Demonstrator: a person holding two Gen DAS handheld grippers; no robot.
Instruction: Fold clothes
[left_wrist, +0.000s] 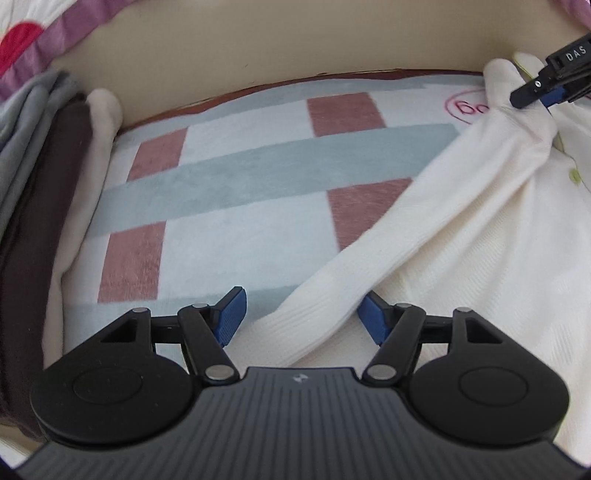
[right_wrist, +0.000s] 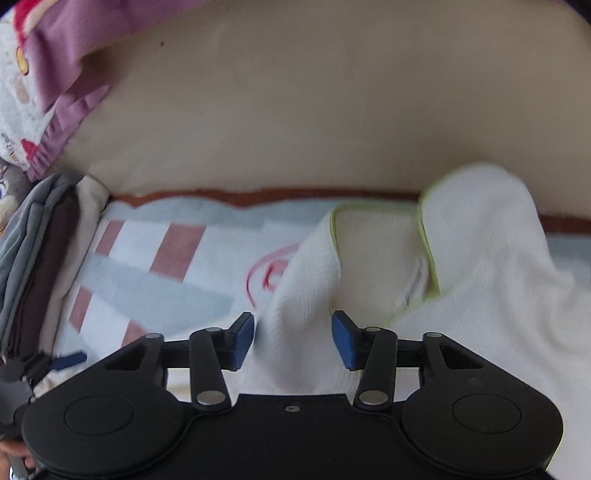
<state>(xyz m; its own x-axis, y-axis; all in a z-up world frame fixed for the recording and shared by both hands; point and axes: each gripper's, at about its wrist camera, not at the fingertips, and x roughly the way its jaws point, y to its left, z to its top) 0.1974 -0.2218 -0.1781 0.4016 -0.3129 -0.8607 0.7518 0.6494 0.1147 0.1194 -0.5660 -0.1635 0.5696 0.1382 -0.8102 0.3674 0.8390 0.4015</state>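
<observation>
- We're over the checked blanket (left_wrist: 236, 206), pale blue, white and brick-red squares, with the cream shirt (left_wrist: 491, 236) spread across its right side.
- Our left gripper (left_wrist: 299, 317) hangs low over the shirt's long sleeve (left_wrist: 332, 295), which runs on a slant from the shoulder down towards us.
- Its blue pads (left_wrist: 231, 314) stand apart on either side of the ribbed cuff end; the sleeve lies between them, and we see no squeeze on the cloth, so it reads as let go.
- Over on the far right, our right gripper (left_wrist: 543, 88) sits at the shirt's shoulder, close by the collar.
- From its own camera, the right gripper (right_wrist: 293, 338) has its jaws parted, with a fold of the cream knit (right_wrist: 303, 295) rising between the pads; there's a gap on each side, so nothing is pinched.
- The collar (right_wrist: 424, 236) with its lime-green edging lies open just ahead, a label showing inside it, though the view is blurred.
- At the left edge, a stack of folded clothes (left_wrist: 44, 177) in grey, dark brown and cream rests against the beige wall (left_wrist: 295, 37).
- A purple-trimmed printed quilt (left_wrist: 55, 33) fills the top left corner.
</observation>
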